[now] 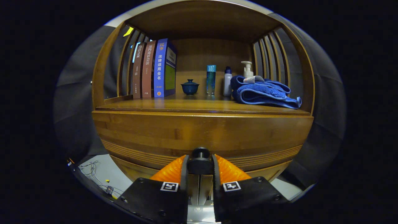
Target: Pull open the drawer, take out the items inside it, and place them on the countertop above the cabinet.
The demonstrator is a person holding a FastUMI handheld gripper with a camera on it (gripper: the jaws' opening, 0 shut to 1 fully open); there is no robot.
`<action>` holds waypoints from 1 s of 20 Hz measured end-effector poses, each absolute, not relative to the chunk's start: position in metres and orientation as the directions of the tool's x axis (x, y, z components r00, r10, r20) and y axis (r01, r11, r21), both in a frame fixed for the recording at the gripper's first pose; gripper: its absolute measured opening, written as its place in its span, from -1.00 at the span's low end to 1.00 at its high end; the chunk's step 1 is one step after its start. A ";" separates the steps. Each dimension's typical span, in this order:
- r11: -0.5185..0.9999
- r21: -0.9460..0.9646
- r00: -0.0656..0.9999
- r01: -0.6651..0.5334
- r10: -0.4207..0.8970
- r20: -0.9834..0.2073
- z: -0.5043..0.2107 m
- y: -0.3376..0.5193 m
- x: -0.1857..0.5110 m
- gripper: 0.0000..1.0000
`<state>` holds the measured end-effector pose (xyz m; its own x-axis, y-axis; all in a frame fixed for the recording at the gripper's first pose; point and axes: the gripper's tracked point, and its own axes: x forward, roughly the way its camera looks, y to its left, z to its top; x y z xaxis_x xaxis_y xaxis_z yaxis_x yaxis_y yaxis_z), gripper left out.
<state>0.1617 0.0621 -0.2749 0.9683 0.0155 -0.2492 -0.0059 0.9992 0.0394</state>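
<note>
A wooden cabinet (202, 133) is seen head-on. The jaws of the gripper (200, 165) are pinched on a round black knob (200, 160), gripped between the two orange fingers (169, 172) at the front of the drawer (202, 137), which appears shut. Beyond and above the jaws, the surface (199, 107) carries upright books (155, 70), a small blue lidded cup (190, 87), bottles (211, 79) and a folded blue towel (264, 91).

The knob is small and smooth, so it could be lost from the jaws if the pull is angled rather than straight. A sudden tug could shake the cabinet and topple the bottles. Little bare space is left on the surface for the items.
</note>
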 end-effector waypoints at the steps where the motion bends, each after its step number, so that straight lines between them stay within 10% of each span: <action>1: 0.999 0.053 0.967 -0.002 0.016 -0.254 -0.275 0.061 0.157 -0.25; 20: 0.998 0.063 0.962 -0.015 0.032 -0.273 -0.280 0.057 0.005 -0.27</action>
